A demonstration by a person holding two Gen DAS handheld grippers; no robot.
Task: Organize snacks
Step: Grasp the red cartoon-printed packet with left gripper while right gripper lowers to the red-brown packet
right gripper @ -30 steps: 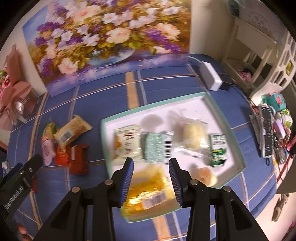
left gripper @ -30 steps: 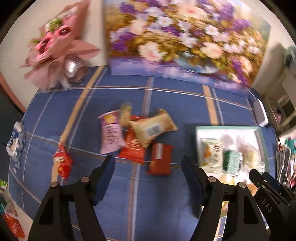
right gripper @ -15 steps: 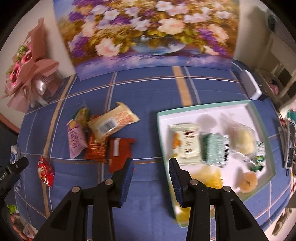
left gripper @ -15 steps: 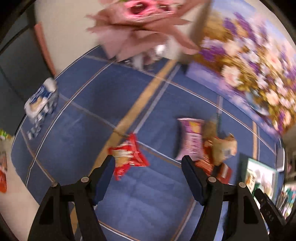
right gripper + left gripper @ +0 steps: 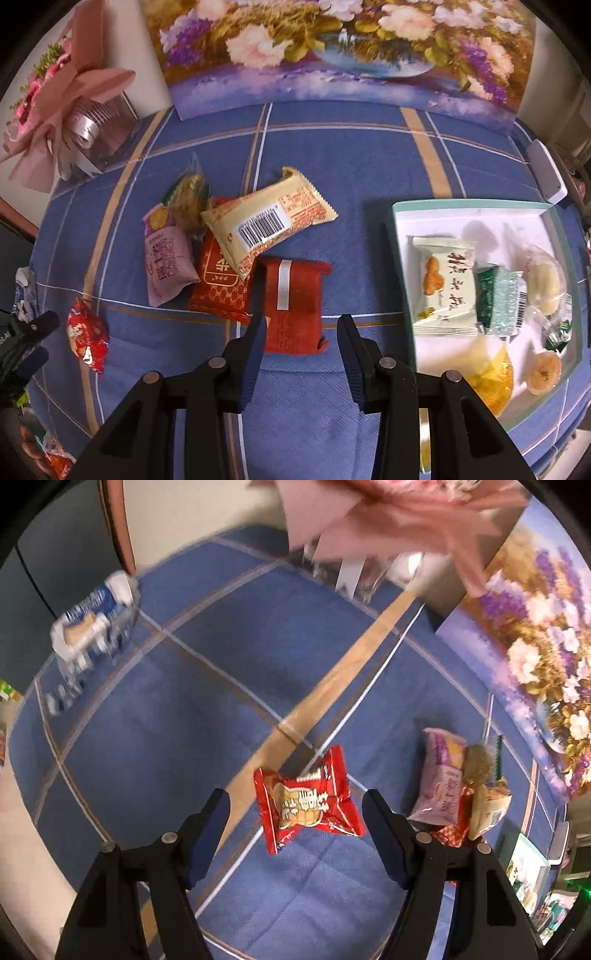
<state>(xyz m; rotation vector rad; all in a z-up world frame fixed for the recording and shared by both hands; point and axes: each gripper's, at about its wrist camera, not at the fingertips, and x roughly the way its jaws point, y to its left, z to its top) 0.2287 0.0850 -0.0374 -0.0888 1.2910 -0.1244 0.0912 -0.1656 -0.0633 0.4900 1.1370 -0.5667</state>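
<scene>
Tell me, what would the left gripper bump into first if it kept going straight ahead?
Most likely the red candy packet. It lies on the blue cloth right between the open jaws of the left gripper, with nothing in front of it. How far below it sits is hard to judge.

Left gripper (image 5: pixel 295 812) now over red candy packet (image 5: pixel 308 805); right gripper (image 5: pixel 301 336) off tray (image 5: pixel 400 258), over dark-red packet (image 5: pixel 293 302).

Chinese characters on red snack packet (image 5: pixel 308 804); otherwise illegible.
</scene>
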